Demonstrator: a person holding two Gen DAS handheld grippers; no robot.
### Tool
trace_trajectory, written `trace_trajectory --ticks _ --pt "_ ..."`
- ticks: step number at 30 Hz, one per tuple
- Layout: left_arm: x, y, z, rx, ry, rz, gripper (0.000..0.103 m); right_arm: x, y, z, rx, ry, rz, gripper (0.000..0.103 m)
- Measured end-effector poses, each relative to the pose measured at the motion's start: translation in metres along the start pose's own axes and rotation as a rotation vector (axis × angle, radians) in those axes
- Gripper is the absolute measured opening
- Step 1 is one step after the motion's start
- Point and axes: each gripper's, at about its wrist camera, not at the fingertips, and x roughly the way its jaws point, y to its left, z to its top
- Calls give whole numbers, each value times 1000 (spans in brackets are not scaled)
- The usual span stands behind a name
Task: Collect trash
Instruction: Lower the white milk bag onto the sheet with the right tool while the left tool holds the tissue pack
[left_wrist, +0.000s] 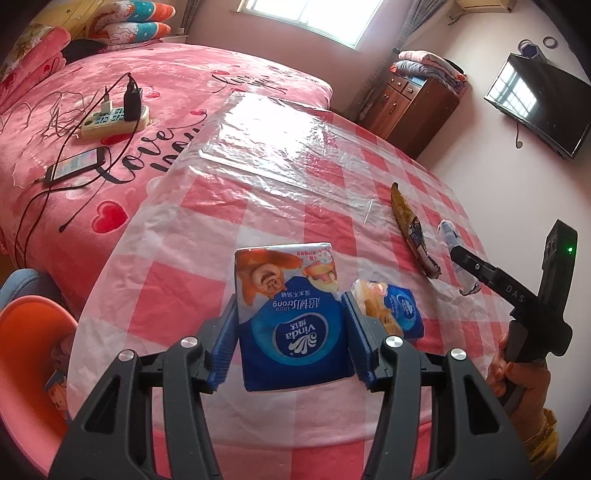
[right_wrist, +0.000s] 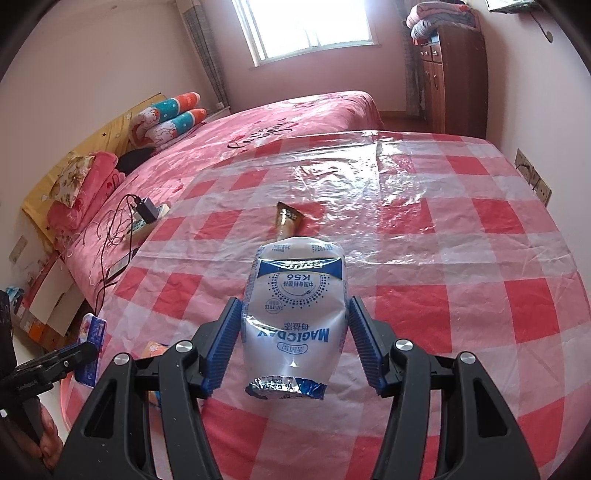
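Observation:
My left gripper (left_wrist: 290, 332) is shut on a blue Vinda tissue pack (left_wrist: 291, 321) and holds it just above the red-checked table (left_wrist: 258, 192). A second, smaller tissue pack (left_wrist: 391, 310) lies on the cloth right of it. My right gripper (right_wrist: 293, 336) is shut on a crumpled white-and-blue drink pouch (right_wrist: 295, 306), lifted off the table. Beyond the pouch a gold-brown wrapper (right_wrist: 288, 219) lies flat; the left wrist view shows this wrapper (left_wrist: 412, 229) to the right. That view also shows the right gripper (left_wrist: 458, 254) with the pouch (left_wrist: 448, 232) in a hand.
A bed with a pink cover (left_wrist: 74, 110) runs along the table's left and far sides, carrying a power strip (left_wrist: 114, 122), a phone (left_wrist: 75, 164) and cables. An orange tub-like container (left_wrist: 33, 339) sits by the table's near left edge. A wooden cabinet (left_wrist: 410, 103) and a wall television (left_wrist: 543, 103) stand farther off.

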Motion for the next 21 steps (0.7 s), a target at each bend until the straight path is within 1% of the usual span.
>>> trace_trajectory --ticks 6,11,21 --pt "-8 9 -13 1 0 -2 55 -6 18 -6 -39 -1 9 59" --pt "-12 14 -20 3 1 5 55 -11 31 -11 -60 3 33 59" --pt "-21 22 -29 -12 -3 2 55 -22 60 -23 -133 3 61 59"
